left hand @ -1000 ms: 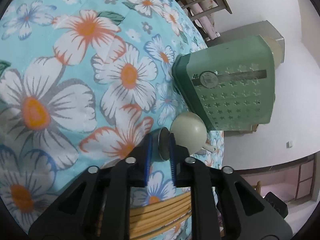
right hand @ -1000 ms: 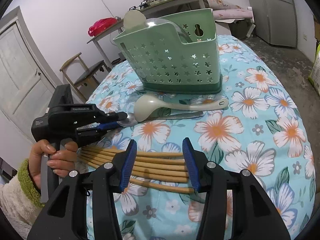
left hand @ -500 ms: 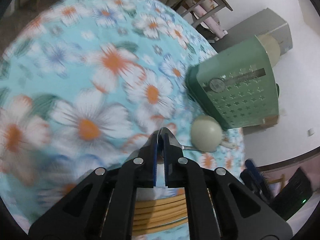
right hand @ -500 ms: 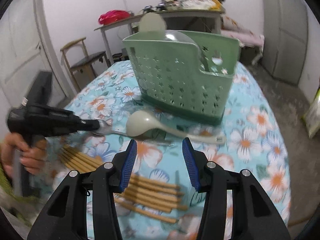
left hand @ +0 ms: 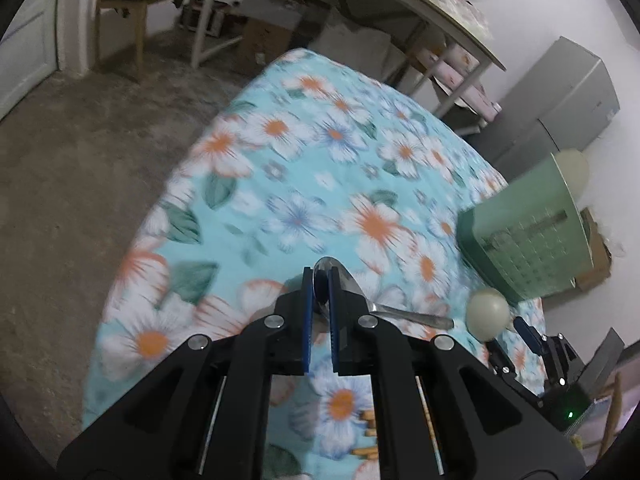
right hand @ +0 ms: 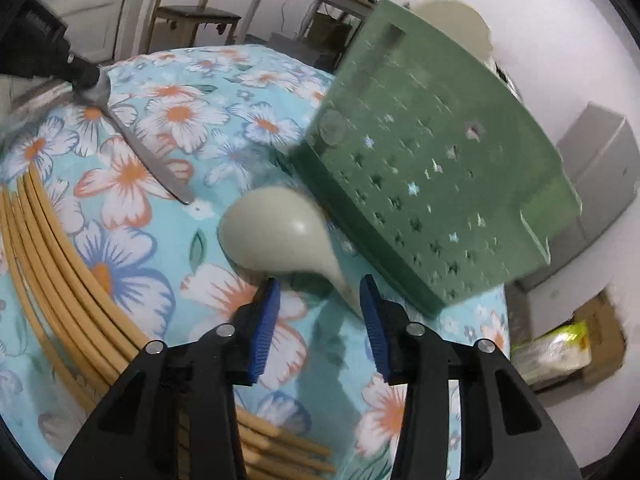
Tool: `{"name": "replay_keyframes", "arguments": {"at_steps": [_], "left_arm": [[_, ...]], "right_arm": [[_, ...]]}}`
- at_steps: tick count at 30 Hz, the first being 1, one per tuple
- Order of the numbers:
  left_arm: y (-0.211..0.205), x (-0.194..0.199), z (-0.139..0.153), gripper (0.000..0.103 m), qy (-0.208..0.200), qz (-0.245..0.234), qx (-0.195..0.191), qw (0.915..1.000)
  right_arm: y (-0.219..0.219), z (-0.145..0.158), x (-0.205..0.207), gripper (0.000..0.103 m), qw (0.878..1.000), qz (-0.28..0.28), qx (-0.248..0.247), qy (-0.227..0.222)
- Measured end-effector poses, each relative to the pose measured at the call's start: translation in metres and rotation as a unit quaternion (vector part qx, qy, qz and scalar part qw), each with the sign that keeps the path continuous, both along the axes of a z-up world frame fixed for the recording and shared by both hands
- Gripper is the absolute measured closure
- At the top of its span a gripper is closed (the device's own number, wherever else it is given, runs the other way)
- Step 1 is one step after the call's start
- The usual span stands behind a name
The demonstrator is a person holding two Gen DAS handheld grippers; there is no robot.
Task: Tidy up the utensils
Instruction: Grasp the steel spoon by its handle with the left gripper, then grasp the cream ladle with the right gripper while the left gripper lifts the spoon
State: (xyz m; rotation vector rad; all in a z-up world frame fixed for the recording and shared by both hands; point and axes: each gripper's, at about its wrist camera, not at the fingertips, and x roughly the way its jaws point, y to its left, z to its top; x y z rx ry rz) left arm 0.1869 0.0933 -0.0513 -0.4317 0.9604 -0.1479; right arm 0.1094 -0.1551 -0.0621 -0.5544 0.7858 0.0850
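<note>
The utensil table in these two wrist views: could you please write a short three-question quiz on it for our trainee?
1. True or false: the left tool is clamped on the bowl of the metal spoon.
2. Which utensil lies just ahead of the right tool? A) cream ladle B) fork C) knife
3. Fill in: the chopsticks lie on the floral ____, outside the green caddy.

Key
1. True; its pads press the spoon's bowl.
2. A; the cream ladle has its handle running between the closing pads, which do not yet press on it.
3. Tablecloth.
</note>
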Motion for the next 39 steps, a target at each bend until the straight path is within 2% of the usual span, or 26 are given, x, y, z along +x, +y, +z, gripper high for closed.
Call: {"name": "replay_keyframes", "arguments": {"at_steps": [11,16,21,25,30,32,36,39], "left_arm": [[0.009,0.001,-0.004,0.097,-0.002,0.009,0.003,0.9999],[0.011,0.000,-0.006,0.097,-0.008,0.013,-0.002,0.9999],[0.013,-0.003,-0.007,0.098,-0.022,0.018,-0.014,0.9995],[0.011,-0.007,0.008,0.101,-0.052,0.017,-0.022,0.9982],[0.004,-0.014,0.041,0.102,-0.109,0.007,-0.023,0.9937],[-0.004,-0.017,0.060,0.102,-0.135,0.003,-0.009,0.9908],[-0.015,-0.022,0.096,0.102,-0.189,-0.005,-0.003,0.9820],[-0.026,-0.026,0.131,0.102,-0.237,-0.023,-0.013,0.9712]], "right_arm": [[0.041,-0.006,0.001,0.079,0.991,0.029,-0.118,-0.064],[0.046,-0.008,-0.001,0.096,0.984,0.029,-0.149,-0.090],[0.039,0.004,-0.003,0.099,0.987,0.011,-0.124,-0.104],[0.030,0.019,-0.012,0.099,0.989,-0.008,-0.096,-0.111],[0.009,0.041,-0.025,0.099,0.991,-0.043,-0.039,-0.120],[-0.001,0.051,-0.031,0.099,0.990,-0.058,-0.017,-0.125],[-0.018,0.068,-0.037,0.099,0.987,-0.082,0.016,-0.137],[-0.028,0.079,-0.042,0.099,0.984,-0.095,0.038,-0.146]]}}
